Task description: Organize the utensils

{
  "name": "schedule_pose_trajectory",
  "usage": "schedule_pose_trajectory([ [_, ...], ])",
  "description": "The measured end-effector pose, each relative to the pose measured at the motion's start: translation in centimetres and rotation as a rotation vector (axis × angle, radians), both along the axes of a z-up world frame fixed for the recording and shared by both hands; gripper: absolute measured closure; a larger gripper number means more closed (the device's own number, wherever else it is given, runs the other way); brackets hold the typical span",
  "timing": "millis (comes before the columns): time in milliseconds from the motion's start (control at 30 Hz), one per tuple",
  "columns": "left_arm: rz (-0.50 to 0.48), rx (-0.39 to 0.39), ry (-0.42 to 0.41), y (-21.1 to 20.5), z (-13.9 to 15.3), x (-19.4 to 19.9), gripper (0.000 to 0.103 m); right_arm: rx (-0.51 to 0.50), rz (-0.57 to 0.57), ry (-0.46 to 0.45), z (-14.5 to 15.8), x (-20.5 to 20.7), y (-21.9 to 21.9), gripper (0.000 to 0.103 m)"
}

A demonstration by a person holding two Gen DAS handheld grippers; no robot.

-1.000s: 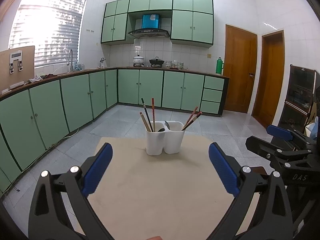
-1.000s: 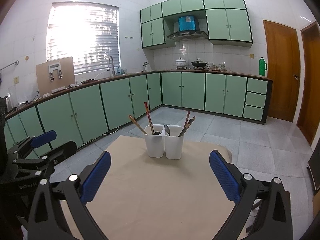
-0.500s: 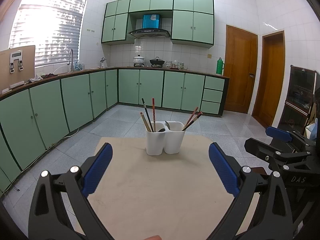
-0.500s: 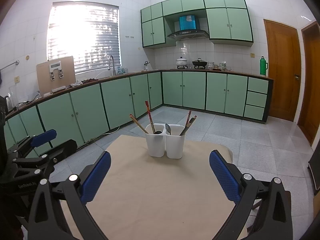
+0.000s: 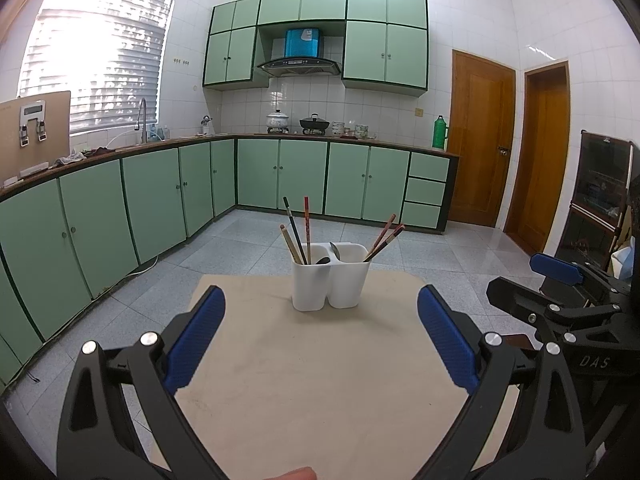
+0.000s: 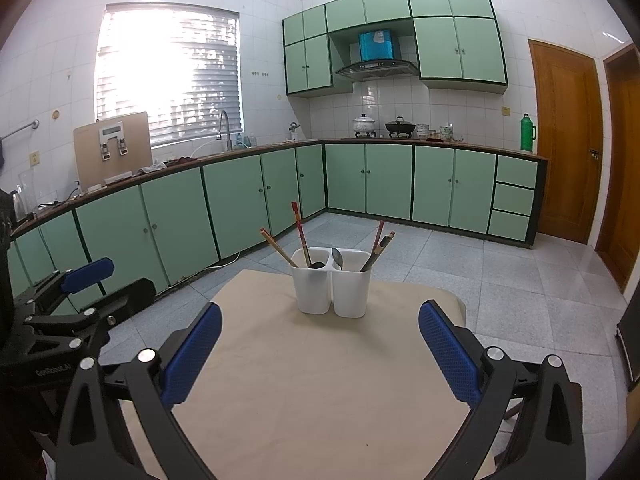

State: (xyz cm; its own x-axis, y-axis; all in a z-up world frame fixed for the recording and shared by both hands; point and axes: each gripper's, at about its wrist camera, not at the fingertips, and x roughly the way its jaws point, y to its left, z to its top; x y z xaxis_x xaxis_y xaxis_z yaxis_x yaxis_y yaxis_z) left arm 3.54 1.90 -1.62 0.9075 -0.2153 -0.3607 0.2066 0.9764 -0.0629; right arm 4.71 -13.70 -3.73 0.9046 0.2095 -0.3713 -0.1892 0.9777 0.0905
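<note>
White two-part utensil holder (image 5: pixel 330 280) stands upright at far middle of the beige table (image 5: pixel 320 380). Chopsticks (image 5: pixel 298 228) lean in its left part, other chopsticks (image 5: pixel 384 236) in the right part, w/ a spoon (image 5: pixel 334 250) near the divider. Left gripper (image 5: pixel 320 332) and right gripper (image 6: pixel 320 344) are both near side, fingers wide apart, holding nothing.

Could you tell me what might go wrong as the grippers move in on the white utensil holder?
The chopsticks lean outward above the utensil holder, so an approaching left gripper could knock them. The holder stands free on the table and might tip if pushed. Both spoons sit deep, making them hard to grasp.
</note>
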Motion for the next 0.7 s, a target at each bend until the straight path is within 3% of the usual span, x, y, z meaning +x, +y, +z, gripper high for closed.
schedule_pose_trajectory([
  [700,0.000,0.000,0.000,0.01,-0.01,-0.01,0.009,-0.002,0.002,0.002,-0.15,0.02,0.15,0.006],
])
